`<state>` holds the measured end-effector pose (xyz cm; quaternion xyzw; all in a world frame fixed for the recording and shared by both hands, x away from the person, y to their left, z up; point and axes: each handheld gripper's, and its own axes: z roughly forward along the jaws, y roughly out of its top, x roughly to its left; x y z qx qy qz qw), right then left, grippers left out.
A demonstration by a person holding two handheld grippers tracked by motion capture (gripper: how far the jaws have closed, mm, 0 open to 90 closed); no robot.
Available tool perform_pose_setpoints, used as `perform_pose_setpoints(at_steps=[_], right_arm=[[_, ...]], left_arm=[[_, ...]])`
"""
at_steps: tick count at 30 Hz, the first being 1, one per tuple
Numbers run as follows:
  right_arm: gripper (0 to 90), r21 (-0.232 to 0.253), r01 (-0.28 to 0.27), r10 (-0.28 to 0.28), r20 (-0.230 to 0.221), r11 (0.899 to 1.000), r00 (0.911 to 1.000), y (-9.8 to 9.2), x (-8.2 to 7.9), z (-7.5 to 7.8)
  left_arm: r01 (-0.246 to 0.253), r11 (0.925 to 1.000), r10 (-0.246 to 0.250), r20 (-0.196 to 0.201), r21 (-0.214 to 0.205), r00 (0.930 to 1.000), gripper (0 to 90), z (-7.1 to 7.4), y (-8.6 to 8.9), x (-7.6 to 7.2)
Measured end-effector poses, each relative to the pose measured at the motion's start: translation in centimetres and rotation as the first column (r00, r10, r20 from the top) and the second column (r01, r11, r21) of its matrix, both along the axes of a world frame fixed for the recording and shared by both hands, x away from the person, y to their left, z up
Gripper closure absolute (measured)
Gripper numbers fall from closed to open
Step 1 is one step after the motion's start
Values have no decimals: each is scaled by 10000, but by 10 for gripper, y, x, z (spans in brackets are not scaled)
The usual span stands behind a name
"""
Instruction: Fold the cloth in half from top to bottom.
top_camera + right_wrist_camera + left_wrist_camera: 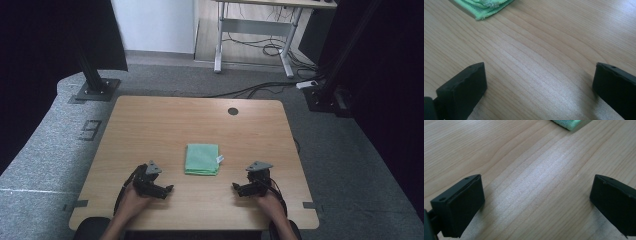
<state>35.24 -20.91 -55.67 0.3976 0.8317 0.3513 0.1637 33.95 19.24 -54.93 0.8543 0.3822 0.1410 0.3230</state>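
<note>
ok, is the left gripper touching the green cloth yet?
Apart. In the high view bare wood lies between the left gripper and the green cloth. Its own view shows open jaws over bare table, the cloth at the top edge.
</note>
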Motion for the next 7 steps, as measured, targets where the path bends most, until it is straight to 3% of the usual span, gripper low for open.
perform_pose_setpoints(at_steps=[7], right_arm=[[0, 3, -7, 7, 2, 10000, 10000, 0, 0, 0]], left_arm=[[-229, 9997, 229, -12, 22, 9997, 0, 0, 0, 0]])
